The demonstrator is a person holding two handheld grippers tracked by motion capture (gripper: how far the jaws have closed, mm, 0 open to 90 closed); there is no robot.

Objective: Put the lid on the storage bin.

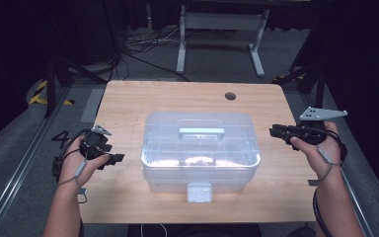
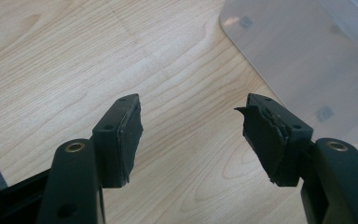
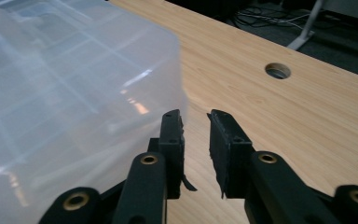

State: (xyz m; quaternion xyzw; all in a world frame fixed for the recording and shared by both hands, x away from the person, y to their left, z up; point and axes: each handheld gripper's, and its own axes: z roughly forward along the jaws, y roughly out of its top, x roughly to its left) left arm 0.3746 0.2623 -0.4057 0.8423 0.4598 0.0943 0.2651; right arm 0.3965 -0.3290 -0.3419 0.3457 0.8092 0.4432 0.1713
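A clear plastic storage box (image 1: pixel 200 148) with a lid, a pale handle (image 1: pixel 201 132) on top and a white front latch (image 1: pixel 199 192) stands in the middle of the wooden table (image 1: pixel 128 103). Left of the box, my left gripper (image 1: pixel 116 159) is held low over the wood. In the left gripper view this gripper (image 2: pixel 193 121) stands wide open over bare table, with the box's corner (image 2: pixel 307 56) ahead to the right. My right gripper (image 1: pixel 272 131) points at the box's right side. In the right gripper view its jaws (image 3: pixel 196 126) are slightly parted with nothing between them, beside the box wall (image 3: pixel 65 93).
A round cable hole (image 1: pixel 230 96) is near the table's far edge, and it appears ahead of the right gripper too (image 3: pixel 278 71). Behind the table stand a white metal frame (image 1: pixel 222 29) and loose cables on the floor. Dark stands flank both sides.
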